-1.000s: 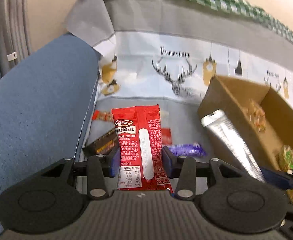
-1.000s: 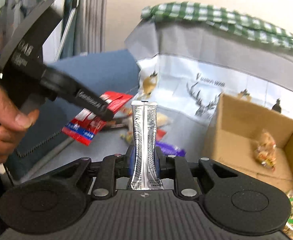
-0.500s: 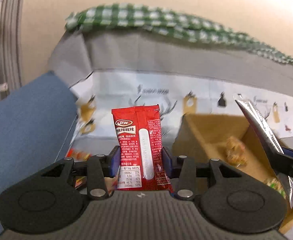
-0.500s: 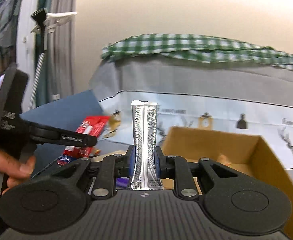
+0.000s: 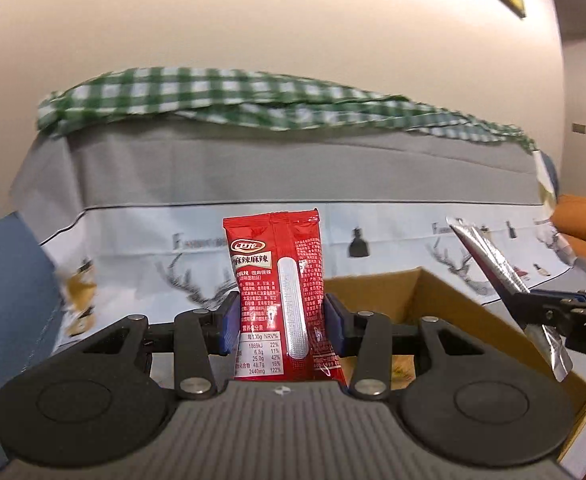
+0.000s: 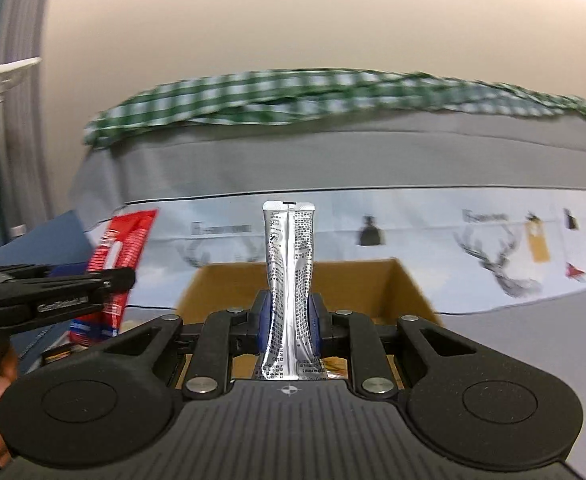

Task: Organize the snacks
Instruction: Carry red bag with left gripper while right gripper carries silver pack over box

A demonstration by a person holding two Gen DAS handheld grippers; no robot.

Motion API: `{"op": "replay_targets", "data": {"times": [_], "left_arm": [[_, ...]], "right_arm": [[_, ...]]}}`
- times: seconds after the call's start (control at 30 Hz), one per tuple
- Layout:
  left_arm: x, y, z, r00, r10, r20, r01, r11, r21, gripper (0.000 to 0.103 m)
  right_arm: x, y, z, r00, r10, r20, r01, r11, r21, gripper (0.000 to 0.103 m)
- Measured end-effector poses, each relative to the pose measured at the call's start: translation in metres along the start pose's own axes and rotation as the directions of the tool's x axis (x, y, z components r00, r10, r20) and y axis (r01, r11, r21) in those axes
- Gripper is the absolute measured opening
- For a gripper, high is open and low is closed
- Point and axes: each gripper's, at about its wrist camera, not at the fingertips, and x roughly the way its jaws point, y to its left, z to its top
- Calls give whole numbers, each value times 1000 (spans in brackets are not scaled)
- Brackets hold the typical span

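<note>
My left gripper (image 5: 280,322) is shut on a red snack packet (image 5: 279,280), held upright just left of the open cardboard box (image 5: 473,316). My right gripper (image 6: 289,322) is shut on a silver snack packet (image 6: 289,272), held upright in front of the same box (image 6: 229,284). In the left wrist view the right gripper (image 5: 533,308) with the silver packet (image 5: 489,260) shows at the right, over the box. In the right wrist view the left gripper (image 6: 113,280) with the red packet (image 6: 119,256) shows at the left. Most of the box's inside is hidden.
A sofa back draped in grey deer-print cloth (image 5: 253,184) with a green checked cloth (image 5: 229,92) on top stands behind the box. A blue cushion (image 5: 9,280) lies at the left, an orange one (image 5: 585,224) at far right. A dark snack (image 6: 59,354) lies at lower left.
Both grippers have risen and tilted up, each still holding its packet. The loose snacks on the seat have dropped out of view, and the box now sits low in both views.
</note>
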Motion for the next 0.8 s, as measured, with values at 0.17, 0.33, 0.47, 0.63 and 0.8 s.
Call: {"op": "replay_targets", "data": {"times": [0.17,0.33,0.47,0.63,0.8], "left_arm": [[10,-18,2,998,-56,19,57,998,-3,48],[15,-36,0,994,-107,19,107,994,2,48],[19,-44,1,991,-135,19,135,991,-7,48],[25,-49,2,989,-147,-1,147,989,-16,48],[30,-49,2,988,-152,-20,151,988,-28,48]], "right_arm": [[3,-11,-2,997,-76,-1,76,997,2,21],[6,-15,-5,994,-112,-8,112,994,-6,21],[9,-19,-7,990,-140,-28,140,990,10,21],[13,-15,-8,987,-159,-34,159,987,9,21],[17,-11,-10,985,-165,-41,165,986,4,21]]}}
